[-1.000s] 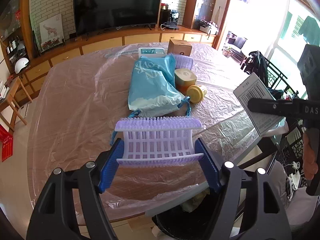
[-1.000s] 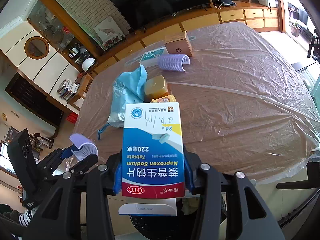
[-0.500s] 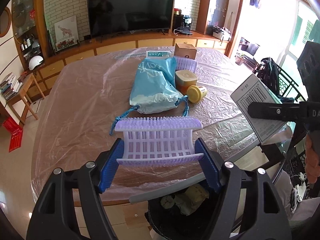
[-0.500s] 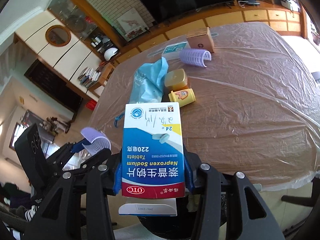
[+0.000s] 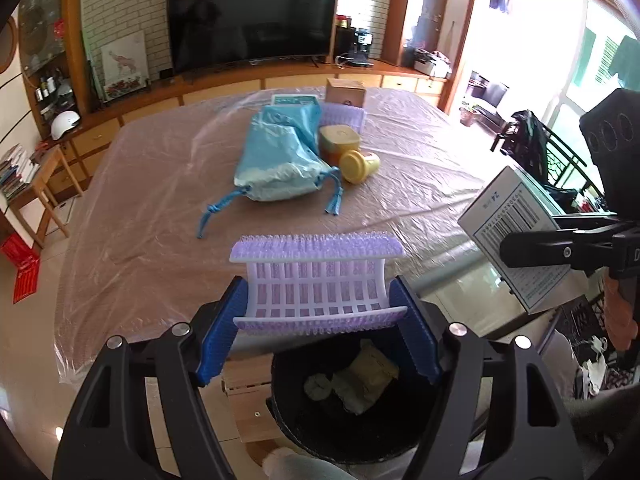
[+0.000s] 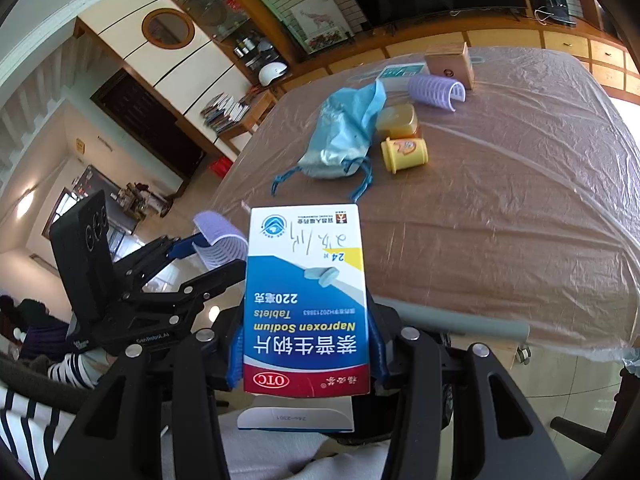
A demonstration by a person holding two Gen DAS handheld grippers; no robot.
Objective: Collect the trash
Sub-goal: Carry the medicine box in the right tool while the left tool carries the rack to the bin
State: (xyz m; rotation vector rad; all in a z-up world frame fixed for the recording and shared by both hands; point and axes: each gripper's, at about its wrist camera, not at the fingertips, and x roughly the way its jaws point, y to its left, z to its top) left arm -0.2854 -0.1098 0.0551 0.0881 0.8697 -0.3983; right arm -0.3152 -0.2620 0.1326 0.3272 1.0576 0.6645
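Note:
My left gripper [image 5: 318, 334] is shut on a purple hair roller [image 5: 318, 280] and holds it over the open black trash bin [image 5: 288, 420], which has crumpled trash inside. My right gripper [image 6: 306, 354] is shut on a blue and white medicine box [image 6: 306, 292], held off the table's near edge. That box also shows at the right of the left wrist view [image 5: 516, 236]. The left gripper with its roller [image 6: 218, 242] shows at the left of the right wrist view.
On the plastic-covered table [image 5: 140, 208] lie a blue drawstring bag [image 5: 276, 152], a yellow cup [image 5: 358, 164], an orange-lidded container [image 5: 338, 140], a second purple roller [image 6: 438, 90], a brown box [image 5: 344, 90] and a flat teal box [image 5: 294, 100]. A TV and cabinets stand behind.
Both grippers have pulled back from the table with their loads. The trash bin has come fully into view under the left gripper's roller.

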